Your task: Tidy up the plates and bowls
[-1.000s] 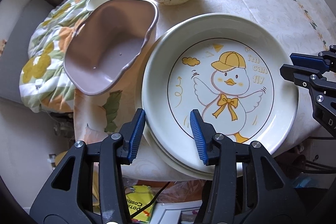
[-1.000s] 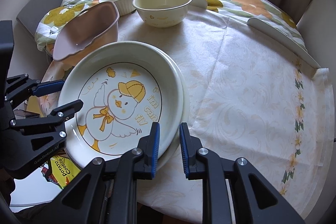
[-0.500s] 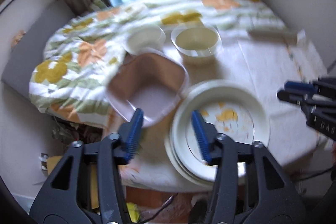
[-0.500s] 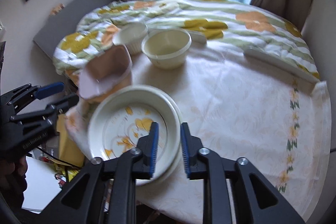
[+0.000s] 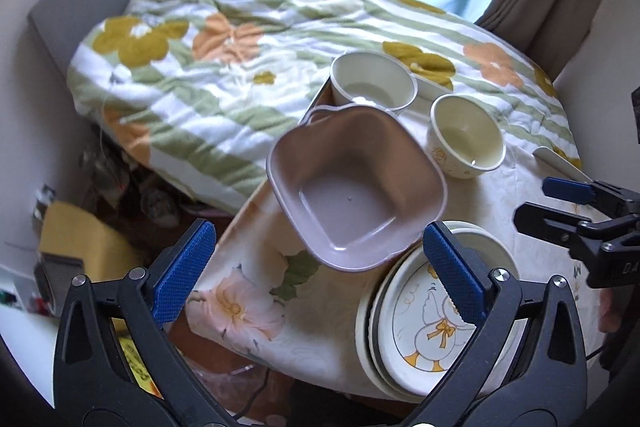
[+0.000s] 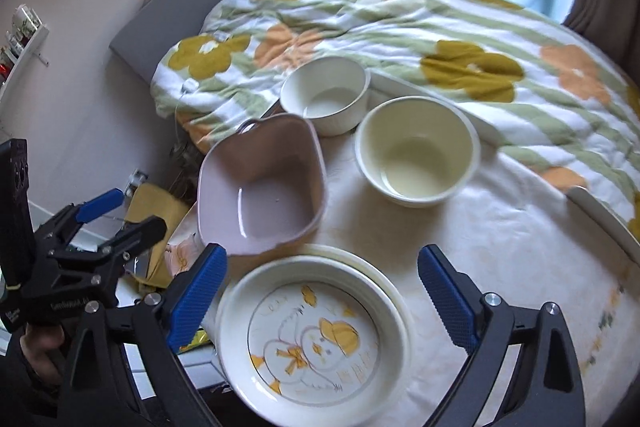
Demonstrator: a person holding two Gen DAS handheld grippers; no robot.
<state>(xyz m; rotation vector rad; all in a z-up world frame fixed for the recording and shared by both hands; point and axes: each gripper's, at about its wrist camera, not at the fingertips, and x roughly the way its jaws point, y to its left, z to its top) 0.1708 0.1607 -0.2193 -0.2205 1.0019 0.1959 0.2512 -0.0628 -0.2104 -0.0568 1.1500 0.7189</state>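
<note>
1. The duck plate lies on top of a stack of plates at the near edge of the round table. Only thin rims of the plates beneath it show, so how many there are cannot be told. In the left wrist view part of the duck print is hidden behind a blue finger pad.
2. The mauve bowl is glossy, squarish with rounded corners and a small loop handle. Its near edge rests on the stack's rim, leaving it tilted.
3. Behind it stand a white straight-sided bowl and a cream round bowl, both smooth-glazed.
4. A pale damask tablecloth covers the table; a flower-print quilt lies beyond.
5. The left gripper is spread wide and holds nothing. The right gripper is likewise wide and holds nothing.
6. A second ago both grippers sat low and close over the duck plate, the right one nearly closed; both have since pulled up and back, and both have opened much further.
</note>
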